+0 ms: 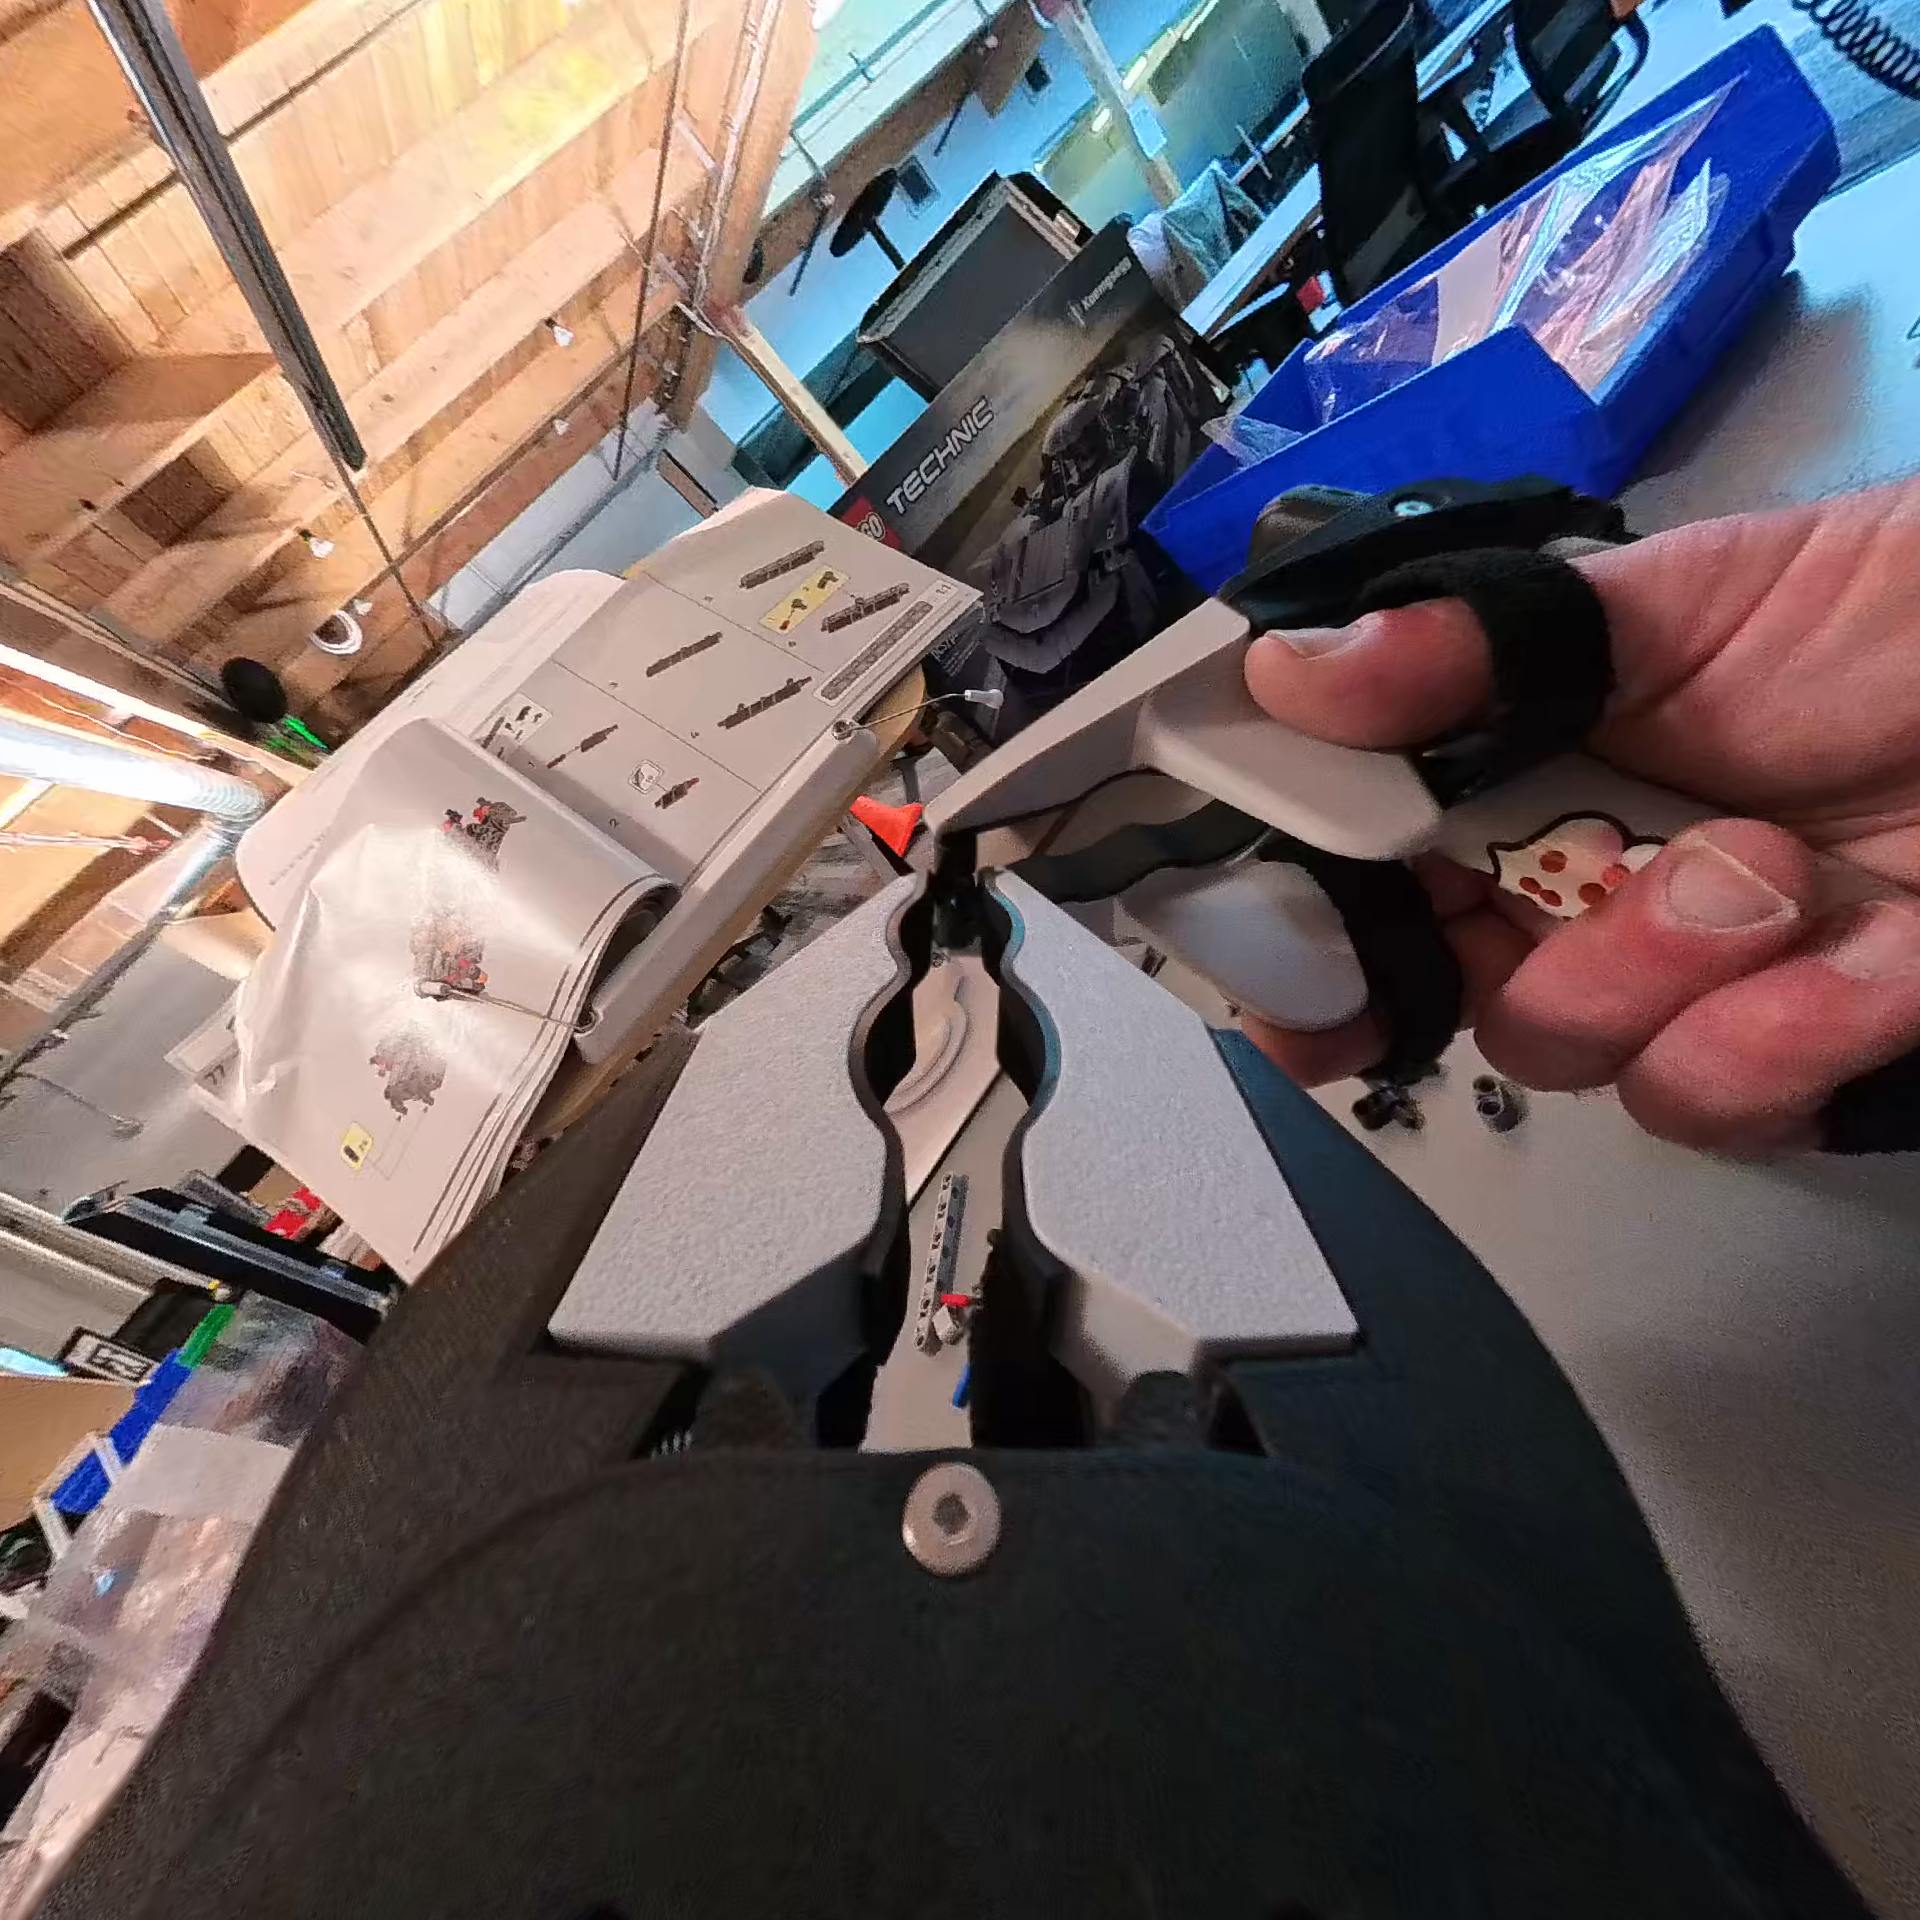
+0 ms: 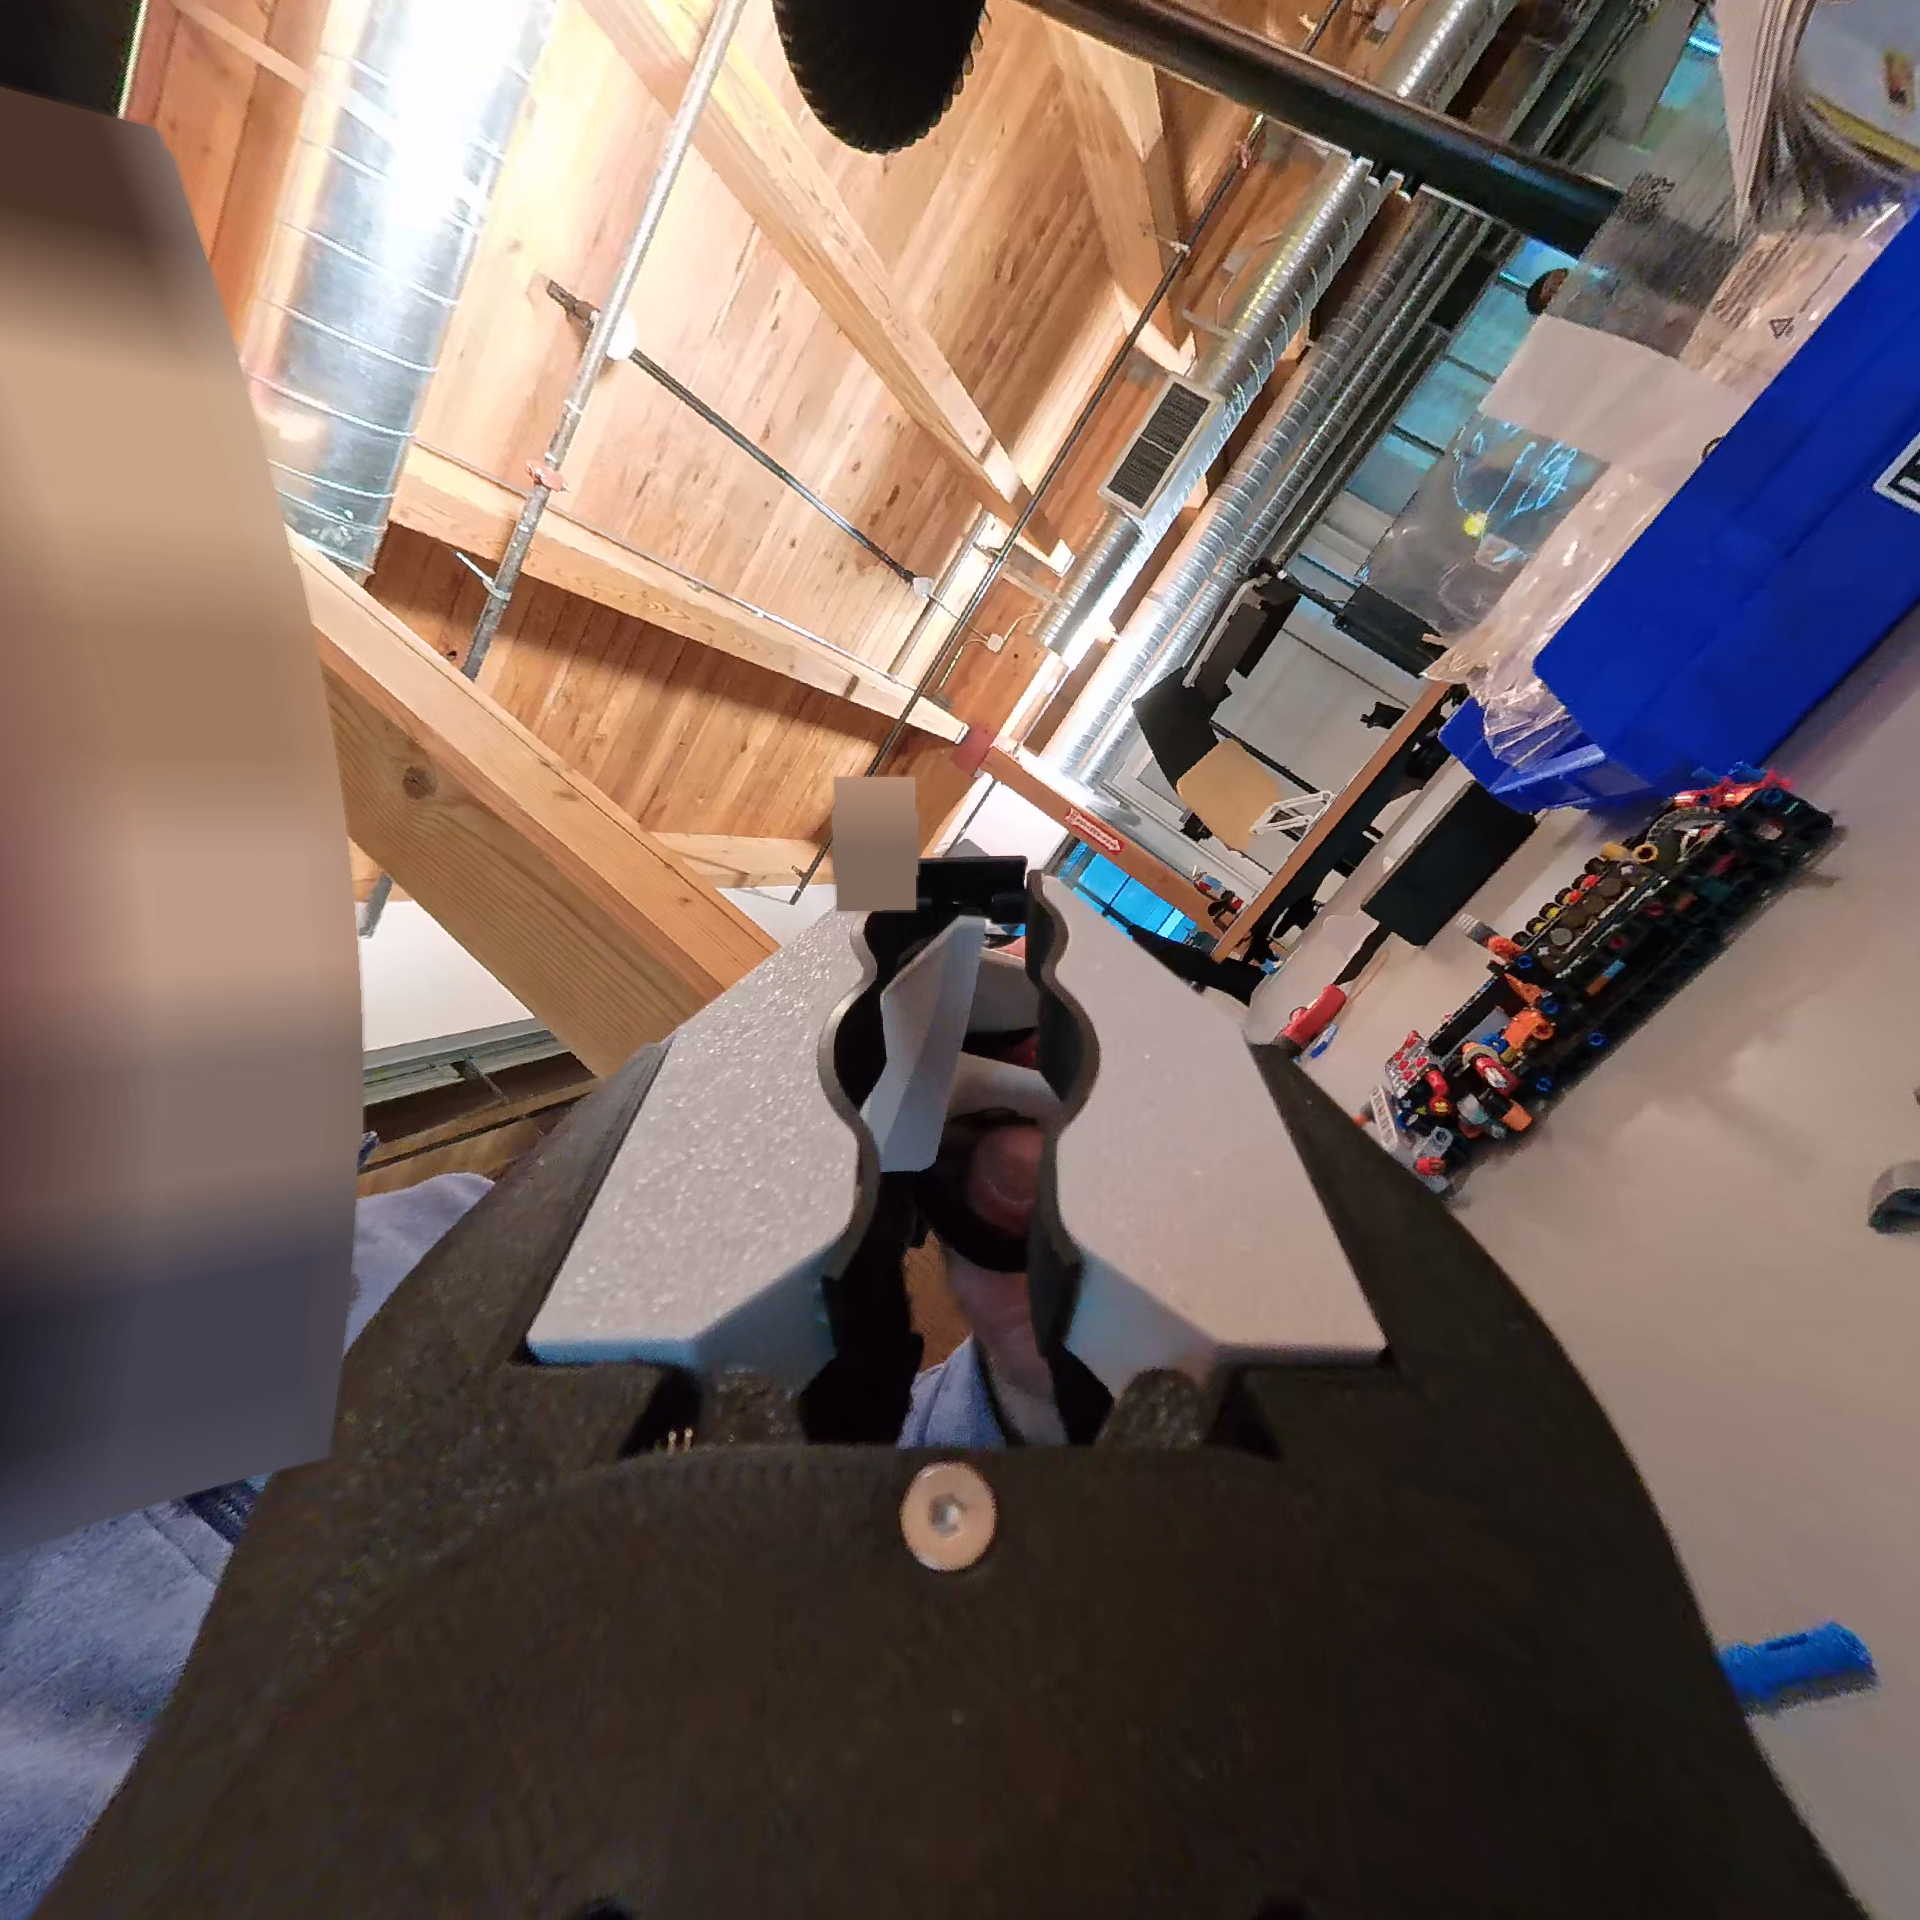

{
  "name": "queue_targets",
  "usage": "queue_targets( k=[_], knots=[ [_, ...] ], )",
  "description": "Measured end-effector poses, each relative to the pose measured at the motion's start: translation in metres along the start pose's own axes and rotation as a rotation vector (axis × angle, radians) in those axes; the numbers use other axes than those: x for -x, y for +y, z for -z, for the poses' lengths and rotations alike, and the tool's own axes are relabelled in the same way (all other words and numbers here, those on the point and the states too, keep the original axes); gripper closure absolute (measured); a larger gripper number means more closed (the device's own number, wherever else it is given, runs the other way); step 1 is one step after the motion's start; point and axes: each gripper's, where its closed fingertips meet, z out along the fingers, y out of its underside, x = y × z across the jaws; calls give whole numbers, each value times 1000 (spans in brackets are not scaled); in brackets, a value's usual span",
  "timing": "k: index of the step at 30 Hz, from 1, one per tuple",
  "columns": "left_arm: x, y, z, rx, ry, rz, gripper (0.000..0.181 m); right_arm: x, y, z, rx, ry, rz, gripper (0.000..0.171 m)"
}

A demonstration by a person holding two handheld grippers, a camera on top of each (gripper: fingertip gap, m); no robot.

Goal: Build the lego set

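My left tool (image 1: 954,902) and right tool (image 2: 971,894) meet tip to tip above the bench (image 1: 1558,1351), both pinching one small black lego piece (image 1: 951,914). The partly built lego model (image 2: 1579,966) lies on the bench beside a blue bin (image 2: 1714,582).

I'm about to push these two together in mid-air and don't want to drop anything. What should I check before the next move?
1. Left gripper hold: ok, tips closed on a small black piece.
2. Right gripper hold: cannot tell; a black part sits at its tips, but one tip is hidden.
3. Grippers lined up: ok, they meet tip to tip above the table.
4. Booklet open and readable: ok.
5. Half-built model out of the way: ok, it lies on the table off to the side.
6. Fit between the two parts: cannot tell, too small.
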Motion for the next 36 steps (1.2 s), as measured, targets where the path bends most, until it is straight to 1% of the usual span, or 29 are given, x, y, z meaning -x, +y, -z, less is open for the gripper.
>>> queue_targets(
  k=[5,7,9,10,13,15,16,18,22,24,26,32,34,36],
  knots=[
    [0,1,2,4,-14,-56,176,0,2,-1,1,-4,-23,149],
    [0,2,2,9,-4,-51,177,-2,3,-1,12,-3,-36,149],
    [-2,7,2,28,19,-41,177,-8,4,1,31,43,-20,149],
    [-3,9,2,29,25,-38,177,-10,4,2,41,58,-17,147],
    [-1,9,5,24,37,14,177,-16,2,4,53,109,9,134],
    [4,13,8,29,36,63,177,-18,-4,8,69,159,75,129],
    [6,18,10,48,39,89,177,-18,-7,10,95,191,131,128],
    [12,30,15,83,33,132,177,-22,-12,14,173,271,267,132],
    [20,55,31,181,21,184,177,-43,-15,18,412,447,527,139],
    [21,65,43,218,25,220,177,-53,-18,15,509,496,630,139],
    [23,74,55,257,24,232,176,-64,-19,8,598,523,726,143],
    [27,103,90,364,13,303,176,-95,-17,-19,797,559,894,146],
    [26,108,100,376,24,329,176,-105,-17,-26,835,570,921,146],
    [21,112,106,389,48,312,176,-116,-18,-30,869,589,947,147]
  ],
)
